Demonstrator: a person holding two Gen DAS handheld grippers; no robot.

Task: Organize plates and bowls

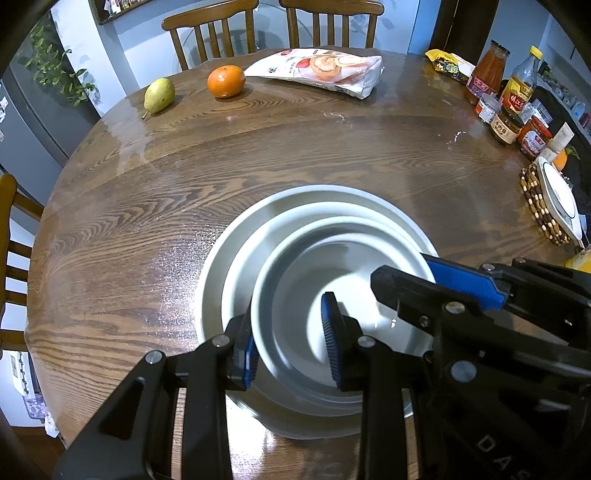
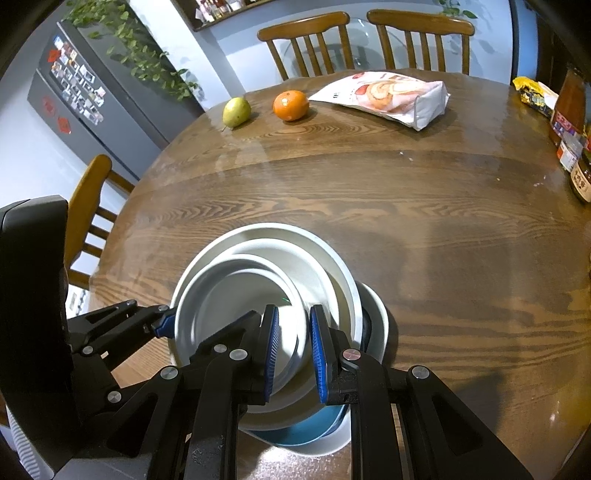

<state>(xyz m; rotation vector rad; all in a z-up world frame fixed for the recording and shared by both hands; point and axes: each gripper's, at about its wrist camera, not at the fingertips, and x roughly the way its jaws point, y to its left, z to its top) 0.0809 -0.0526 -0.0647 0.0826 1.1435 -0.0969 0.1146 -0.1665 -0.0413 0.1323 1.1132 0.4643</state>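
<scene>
A stack of white bowls (image 1: 295,258) sits on a white plate (image 1: 214,280) near the front of the round wooden table (image 1: 147,206). The innermost bowl (image 1: 351,291) is tilted. My left gripper (image 1: 290,332) straddles its left rim, one blue pad outside and one inside, with a gap. My right gripper (image 2: 293,347) straddles the right rim of the same bowl (image 2: 229,306), pads a little apart. The right gripper also shows in the left wrist view (image 1: 461,284). A blue dish (image 2: 306,428) lies under the stack (image 2: 325,266).
A pear (image 1: 159,95), an orange (image 1: 226,81) and a snack bag (image 1: 321,70) lie at the table's far side. Bottles and jars (image 1: 506,96) stand at the right edge, beside a beaded mat with a white dish (image 1: 554,199). Wooden chairs (image 1: 210,33) surround the table.
</scene>
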